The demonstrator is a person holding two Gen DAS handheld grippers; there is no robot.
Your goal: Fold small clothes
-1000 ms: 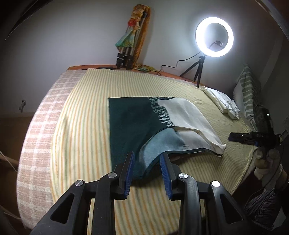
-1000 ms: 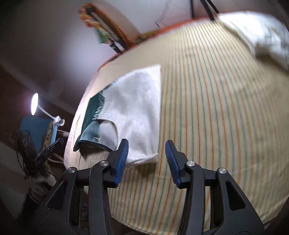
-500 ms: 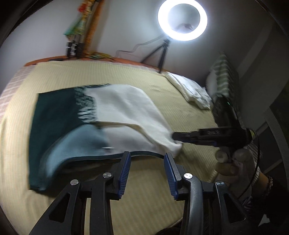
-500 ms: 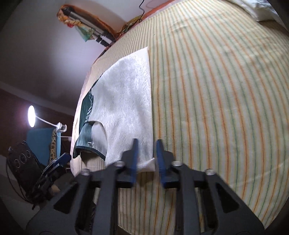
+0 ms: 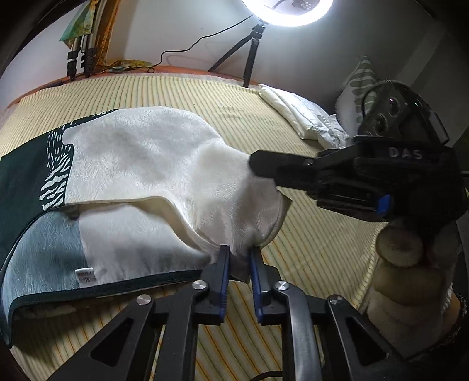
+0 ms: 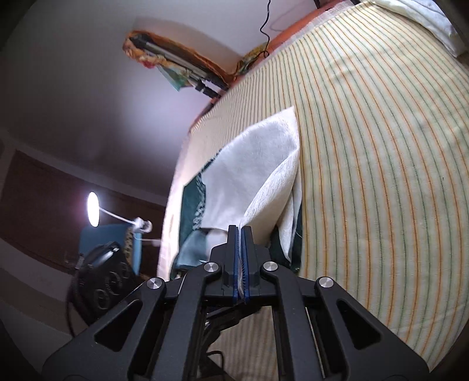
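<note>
The small cream-and-dark-green fleecy garment [image 5: 140,164] lies spread on the yellow striped bedsheet [image 5: 222,96] of the bed, mostly flat; only its near white corner is lifted into a peak. Pale grey-green inner lining and a small white label [image 5: 85,275] show along the near hem, so one layer is already turned back there. No clean fold is finished yet, by the look of it.

The left gripper [image 5: 239,263] has just been closing, its blue pads pinching the near edge of the white corner with fabric bunched between them. The right gripper [image 6: 241,258] has just closed fully on a thin bit of the same white cloth, which shows as a sliver between its pads; in the left wrist view it reaches in from the right onto the raised corner.

Stage: both grips are made, the fold itself is still ahead. Left to do, judging from the layout: carry the held corner over the flat body, lay it down, then further folds to finish.

Around: ring light on a tripod [image 5: 287,11] behind the bed, folded white cloth [image 5: 304,117] at the far right edge.
</note>
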